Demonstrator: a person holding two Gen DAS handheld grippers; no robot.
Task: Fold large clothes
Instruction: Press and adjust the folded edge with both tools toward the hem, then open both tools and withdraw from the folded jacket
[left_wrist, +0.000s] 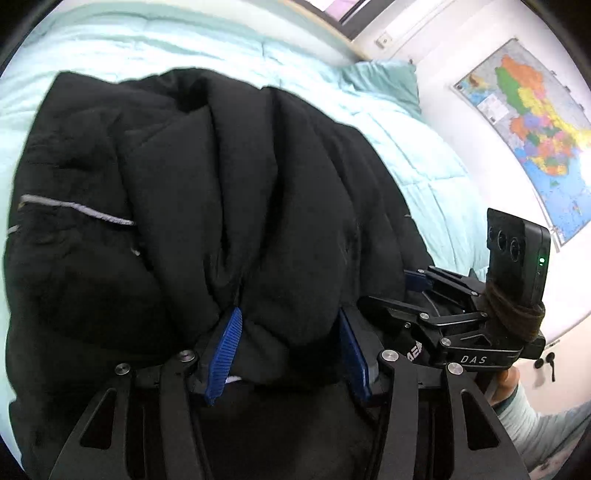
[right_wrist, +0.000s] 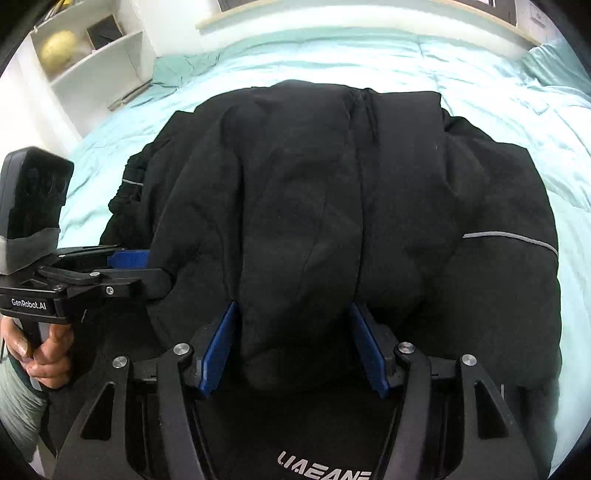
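Bulky black padded jacket with thin grey reflective stripes spread over pale mint quilted bed cover, filling centre of both views. Left gripper with ribbed blue pads at 6 o'clock in its own view, jaws held wide yet clenched around thick bunched fold of jacket. Right gripper of same build at 6 o'clock in right view, likewise gripping thick fold between spread blue pads. Each tool visible from the other: right at 4 o'clock in left view, left at 8 o'clock in right view. Colourful wall map at 2 o'clock. White shelving unit at 10 o'clock.
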